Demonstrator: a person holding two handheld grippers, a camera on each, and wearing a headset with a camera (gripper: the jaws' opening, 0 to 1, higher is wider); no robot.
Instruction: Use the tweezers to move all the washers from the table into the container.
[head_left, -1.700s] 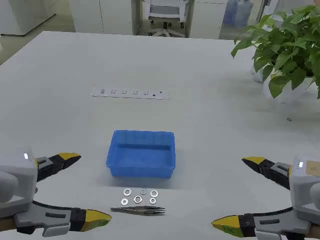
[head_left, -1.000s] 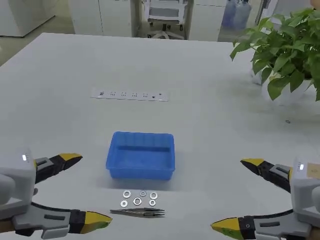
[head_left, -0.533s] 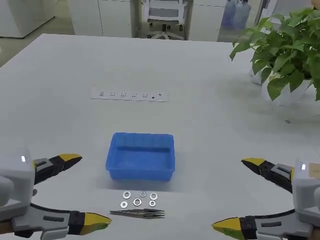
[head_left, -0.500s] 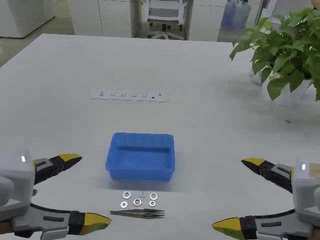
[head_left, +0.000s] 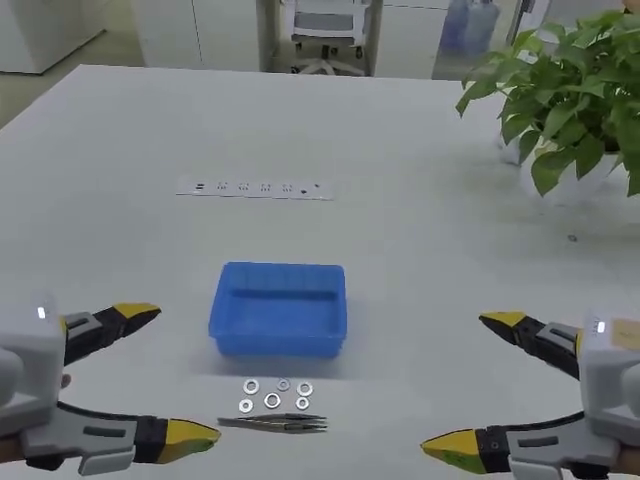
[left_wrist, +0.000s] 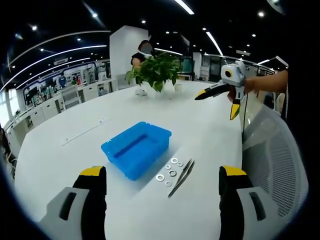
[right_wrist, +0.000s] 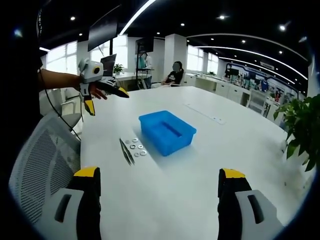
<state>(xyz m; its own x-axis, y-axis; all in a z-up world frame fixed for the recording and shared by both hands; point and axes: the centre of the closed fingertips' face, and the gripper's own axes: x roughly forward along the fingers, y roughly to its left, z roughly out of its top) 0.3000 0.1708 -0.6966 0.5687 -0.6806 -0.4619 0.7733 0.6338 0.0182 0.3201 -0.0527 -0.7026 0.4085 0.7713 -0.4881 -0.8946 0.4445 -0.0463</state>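
Nothing much has been moved since a moment ago, tbh. The left gripper (head_left: 180, 372) and right gripper (head_left: 458, 382) are still held low at the near edge of the white table (head_left: 400, 250), one out to each side, and only the camera has been nudged a bit. Both sets of yellow-tipped jaws are spread wide with nothing pinched between them. The washers (head_left: 273, 393) are laid out in a small cluster on the table, six can be counted, just in front of the blue container (head_left: 277, 343). The tweezers (head_left: 273, 424) are lying flat right beside the washers on the near side, untouched. Farther back a white power strip (head_left: 250, 187) can be seen, and a potted plant (head_left: 570, 90) is parked at the far right.
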